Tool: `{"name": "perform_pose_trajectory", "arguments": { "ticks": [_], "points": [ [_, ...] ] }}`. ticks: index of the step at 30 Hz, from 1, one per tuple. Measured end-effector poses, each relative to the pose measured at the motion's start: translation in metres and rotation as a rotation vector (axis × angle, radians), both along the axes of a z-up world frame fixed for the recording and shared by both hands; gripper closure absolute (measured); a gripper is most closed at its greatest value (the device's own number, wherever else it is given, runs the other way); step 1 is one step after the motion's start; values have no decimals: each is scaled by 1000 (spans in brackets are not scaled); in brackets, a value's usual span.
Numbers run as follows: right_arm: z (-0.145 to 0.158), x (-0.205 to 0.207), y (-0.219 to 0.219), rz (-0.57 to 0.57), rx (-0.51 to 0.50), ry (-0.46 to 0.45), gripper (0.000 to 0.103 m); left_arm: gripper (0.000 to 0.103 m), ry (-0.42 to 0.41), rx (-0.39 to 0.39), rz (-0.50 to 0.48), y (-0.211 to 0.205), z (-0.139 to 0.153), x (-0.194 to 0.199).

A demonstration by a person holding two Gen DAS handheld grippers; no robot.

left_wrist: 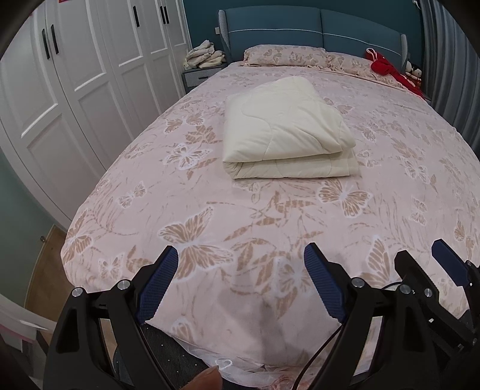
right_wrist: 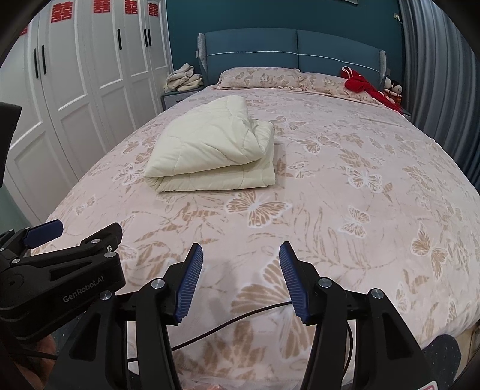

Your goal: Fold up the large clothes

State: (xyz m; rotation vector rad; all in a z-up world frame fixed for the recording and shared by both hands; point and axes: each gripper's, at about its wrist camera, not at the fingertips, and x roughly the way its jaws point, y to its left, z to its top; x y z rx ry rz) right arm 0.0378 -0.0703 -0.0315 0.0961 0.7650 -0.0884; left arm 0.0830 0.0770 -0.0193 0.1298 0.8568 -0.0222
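Observation:
A cream quilt [left_wrist: 285, 132] lies folded into a thick rectangle in the middle of the bed; it also shows in the right wrist view [right_wrist: 213, 150]. My left gripper [left_wrist: 241, 258] is open and empty above the foot of the bed, well short of the quilt. My right gripper [right_wrist: 241, 255] is open and empty too, side by side with the left. The right gripper shows at the right edge of the left wrist view [left_wrist: 420, 255]. The left gripper shows at the left edge of the right wrist view [right_wrist: 81, 231].
The bed has a pink butterfly cover [left_wrist: 240, 216], two pillows [left_wrist: 285, 55] and a blue headboard [left_wrist: 312, 27]. A red garment [left_wrist: 387, 67] lies at the far right. White wardrobes [left_wrist: 75, 75] stand left, a nightstand with clothes [left_wrist: 205, 57] beside them. A grey curtain [left_wrist: 450, 75] hangs right.

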Motion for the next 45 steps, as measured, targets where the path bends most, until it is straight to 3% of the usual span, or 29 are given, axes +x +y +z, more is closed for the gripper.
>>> {"name": "perform_pose_trajectory", "arguments": {
  "ticks": [29,36,45],
  "points": [
    [0,-6,5,-2,-6,-7,50,20,-59,20,26,4,8,-14],
    [4,-12,16,30,-15,-11,50,20,-52,-51,-12,5,11,-16],
    [7,-13,16,10,-16,-11,50,17,-93,-6,-1,-1,12,-23]
  ]
}}
